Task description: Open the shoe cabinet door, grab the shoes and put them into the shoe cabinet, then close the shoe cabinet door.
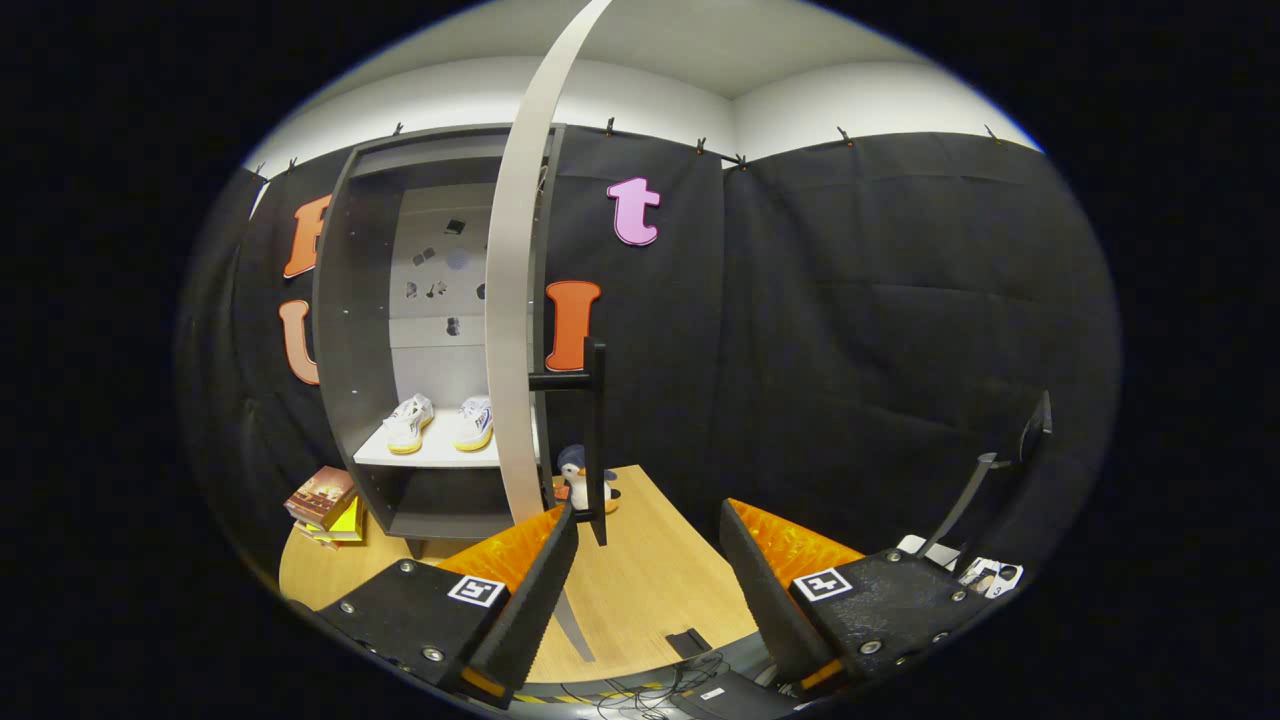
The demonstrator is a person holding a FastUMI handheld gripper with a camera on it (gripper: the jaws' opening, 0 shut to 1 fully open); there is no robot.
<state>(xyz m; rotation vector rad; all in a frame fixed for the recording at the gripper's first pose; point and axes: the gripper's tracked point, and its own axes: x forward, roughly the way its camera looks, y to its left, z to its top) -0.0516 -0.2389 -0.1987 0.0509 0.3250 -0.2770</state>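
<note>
The gripper (645, 590), fingers apart and empty, sits beside the upright door handle (596, 440), just ahead of its left finger (530, 590), with the shoes (440, 423) shelved beyond.

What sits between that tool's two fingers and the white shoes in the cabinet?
In the gripper view, the open door's edge and black handle stand between the open tool and the shoes.

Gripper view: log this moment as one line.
door: open, edge-on | shoes: pair on cabinet shelf | handle: just ahead of fingers, untouched | gripper: open, empty | left: close door
</note>
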